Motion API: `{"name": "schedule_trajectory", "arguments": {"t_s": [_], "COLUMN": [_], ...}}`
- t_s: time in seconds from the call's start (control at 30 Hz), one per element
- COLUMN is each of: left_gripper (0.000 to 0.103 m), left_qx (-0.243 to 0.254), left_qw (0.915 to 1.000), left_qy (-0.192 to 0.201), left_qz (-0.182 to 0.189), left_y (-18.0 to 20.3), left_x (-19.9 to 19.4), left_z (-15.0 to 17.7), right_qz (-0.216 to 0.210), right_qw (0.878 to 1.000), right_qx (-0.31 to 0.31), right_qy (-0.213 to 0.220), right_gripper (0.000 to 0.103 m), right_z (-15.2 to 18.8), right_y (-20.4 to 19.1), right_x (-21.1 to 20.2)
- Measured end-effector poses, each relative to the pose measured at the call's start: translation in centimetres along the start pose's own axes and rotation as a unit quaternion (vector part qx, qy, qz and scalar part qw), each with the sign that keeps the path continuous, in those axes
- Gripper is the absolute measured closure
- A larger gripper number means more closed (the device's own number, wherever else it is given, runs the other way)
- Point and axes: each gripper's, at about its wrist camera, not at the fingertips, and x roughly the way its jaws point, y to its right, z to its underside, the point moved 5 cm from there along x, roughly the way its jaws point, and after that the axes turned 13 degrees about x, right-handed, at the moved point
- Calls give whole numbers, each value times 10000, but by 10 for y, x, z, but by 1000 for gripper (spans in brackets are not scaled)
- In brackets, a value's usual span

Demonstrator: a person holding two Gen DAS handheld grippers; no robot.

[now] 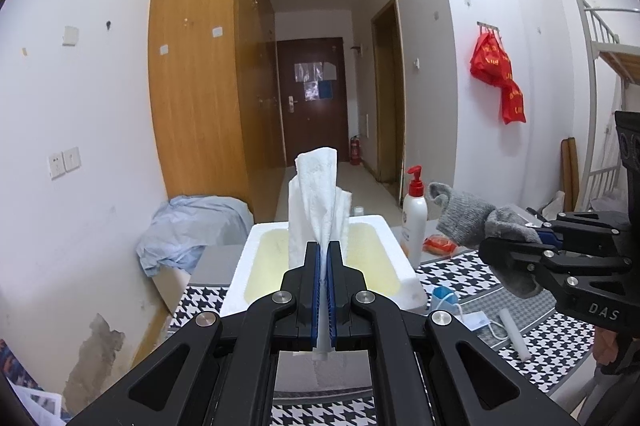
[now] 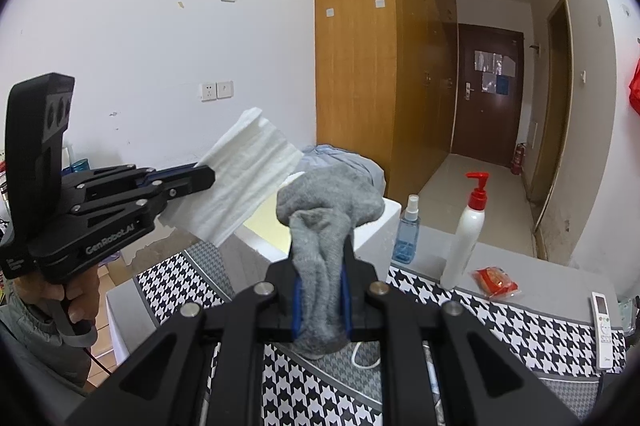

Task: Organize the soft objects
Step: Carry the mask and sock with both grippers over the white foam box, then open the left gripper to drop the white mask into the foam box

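The left tool [image 1: 324, 266] pinches a folded white paper towel [image 1: 318, 202] standing upright directly before the open white foam box [image 1: 404, 266] at the tabletop's far edge; the right tool [image 2: 322, 290], farther right, clamps a grey knit sock [image 2: 324, 226].

I see the white towel [image 1: 318, 202] pinched upright and folded into a loose fan, standing in the air above the near rim of the white foam box [image 1: 404, 268]. The grey sock [image 2: 324, 246] is bunched and also held in the air, its wider end flopping over at the top, to the right of the box. I think it hangs clear of the box, though the angle is poor.
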Motion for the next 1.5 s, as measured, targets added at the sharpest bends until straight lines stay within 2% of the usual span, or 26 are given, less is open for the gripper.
{"name": "schedule_trajectory", "arguments": {"t_s": [0.37,0.8,0.83,0.9,0.93,0.97,1.07,1.17,1.3,1.5], "left_gripper": [100,97,93,71,43,23,13,2,1,1], "left_qx": [9,-127,-124,-118,-130,-134,-153,-235,-232,-252], "left_qw": [9996,9955,9953,9952,9953,9961,9978,9983,9990,9990], "left_qy": [-179,-819,-846,-886,-883,-816,-644,-541,-364,-329], "left_qz": [208,459,451,391,367,296,42,-34,-76,-181], "left_y": [-11,-13,-13,-15,-16,-18,-24,-32,-39,-50], "left_x": [35,85,87,88,89,87,81,75,62,56], "left_z": [-6,10,10,12,13,13,11,12,14,17], "right_qz": [173,369,381,413,425,432,408,416,400,273], "right_qw": [9998,9990,9989,9987,9987,9986,9988,9986,9985,9989], "right_qx": [75,187,182,189,194,192,200,245,224,171], "right_qy": [-85,-176,-187,-214,-218,-221,-208,-236,-300,-355], "right_gripper": [85,85,85,85,85,85,85,85,85,85], "right_z": [-3,-7,-7,-7,-7,-7,-9,-10,-10,-13], "right_y": [7,19,19,19,19,19,17,18,16,7], "right_x": [13,27,28,31,31,32,32,36,41,48]}}
